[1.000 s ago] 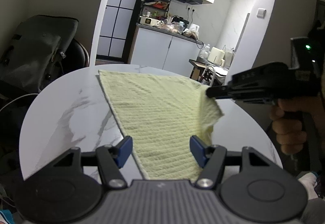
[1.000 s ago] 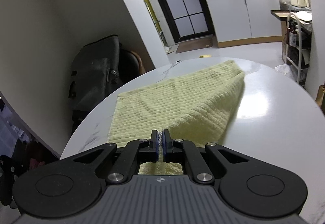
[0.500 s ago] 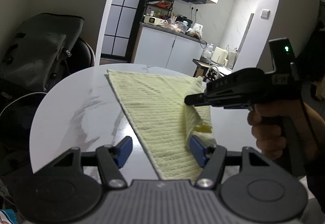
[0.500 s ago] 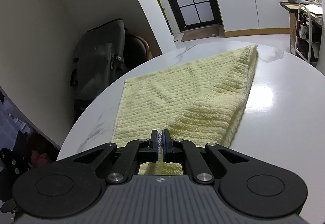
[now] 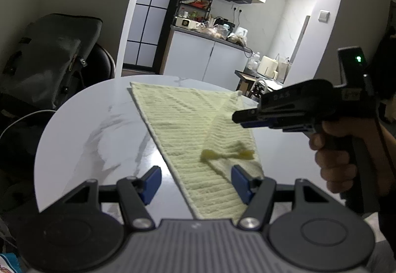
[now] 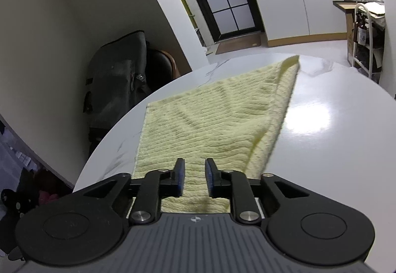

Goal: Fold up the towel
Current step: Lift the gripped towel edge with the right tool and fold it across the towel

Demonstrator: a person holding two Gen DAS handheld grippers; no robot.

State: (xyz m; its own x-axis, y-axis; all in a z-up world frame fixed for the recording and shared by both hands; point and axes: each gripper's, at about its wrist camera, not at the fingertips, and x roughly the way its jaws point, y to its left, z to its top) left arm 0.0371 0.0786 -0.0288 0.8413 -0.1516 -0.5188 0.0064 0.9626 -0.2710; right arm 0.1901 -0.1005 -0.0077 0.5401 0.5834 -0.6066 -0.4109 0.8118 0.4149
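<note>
Far left in the left wrist view: dark bag (image 5: pixel 47 57) slumped on a chair, against the wall. Next to it, round white desk (image 5: pixel 81 139) with grey marble veins. On the desk, pale yellow ribbed towel (image 5: pixel 188 124), spread from the far rim down toward the near edge, its right side turned over onto itself in a loose flap with a rumpled corner lying on top. At the bottom, left tool (image 5: pixel 195 180) with blue pads (image 5: pixel 151 180) spread wide, one over bare desk, the other over the towel's near right part; nothing pinched between them. Further right, right tool (image 5: pixel 247 118) held level above the towel's folded side, gripped by a hand (image 5: pixel 331 161) at the right edge, a green light on its top. Behind, a kitchen with white cabinets and a cluttered counter.

From the right wrist view, left to right: same dark bag (image 6: pixel 116 79) beside the wall, then the towel (image 6: pixel 210 119) lying flat on the desk (image 6: pixel 334 149), doubled layer along its right edge, bare glossy surface beyond. Right tool (image 6: pixel 194 177) low over the near end of the towel, jaws opening, a clear gap between the blue pads (image 6: pixel 180 177), towel below them and not clamped. Far right, a rack with bottles.
</note>
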